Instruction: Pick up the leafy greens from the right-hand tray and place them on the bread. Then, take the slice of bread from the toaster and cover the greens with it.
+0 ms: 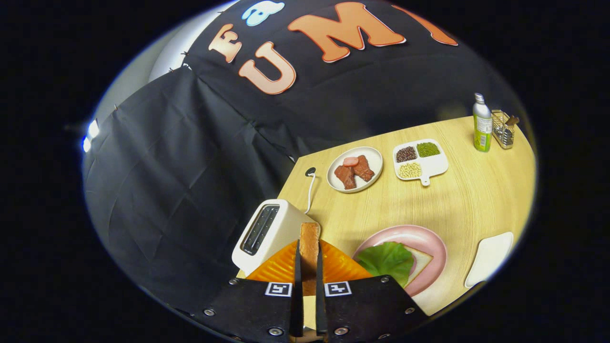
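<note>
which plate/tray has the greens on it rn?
The pink plate, just right of the gripper: greens lie on bread there. The gripper is shut on the other bread slice.

A: Gripper (309, 267): matt black fingers clamped on the bread slice (310, 247), crust rough and porous.
B: Toaster (267, 233): smooth cream casing, slight sheen. Table (476, 200): pale wood grain, matt.
A: Pink plate (429, 240) glossy; leafy greens (386, 259) look like smooth plastic.
</note>
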`<act>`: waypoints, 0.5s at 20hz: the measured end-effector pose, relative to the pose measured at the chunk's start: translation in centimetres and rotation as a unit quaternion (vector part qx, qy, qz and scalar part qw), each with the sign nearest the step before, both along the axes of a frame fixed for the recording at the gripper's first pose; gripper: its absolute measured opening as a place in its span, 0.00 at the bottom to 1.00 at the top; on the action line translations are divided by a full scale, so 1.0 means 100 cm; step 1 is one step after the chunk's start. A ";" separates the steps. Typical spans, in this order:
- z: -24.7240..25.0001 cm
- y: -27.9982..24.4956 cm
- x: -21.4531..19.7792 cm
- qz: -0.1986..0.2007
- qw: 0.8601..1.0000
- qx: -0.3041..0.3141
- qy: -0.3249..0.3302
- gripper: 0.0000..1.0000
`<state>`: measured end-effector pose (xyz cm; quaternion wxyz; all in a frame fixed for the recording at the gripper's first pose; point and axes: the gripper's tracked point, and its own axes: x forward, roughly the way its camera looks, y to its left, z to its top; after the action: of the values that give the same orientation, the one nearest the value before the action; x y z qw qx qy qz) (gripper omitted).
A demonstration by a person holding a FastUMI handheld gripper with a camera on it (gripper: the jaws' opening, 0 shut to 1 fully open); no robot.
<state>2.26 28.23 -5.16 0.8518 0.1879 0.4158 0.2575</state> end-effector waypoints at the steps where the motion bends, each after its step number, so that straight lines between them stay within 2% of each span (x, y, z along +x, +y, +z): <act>1: -0.006 -0.006 -0.002 -0.004 1.000 -0.001 0.005 0.10; 10: -0.066 -0.029 -0.009 -0.008 0.999 -0.001 0.040 0.11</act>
<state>1.31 25.29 -11.74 0.8367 0.2003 0.4484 0.2424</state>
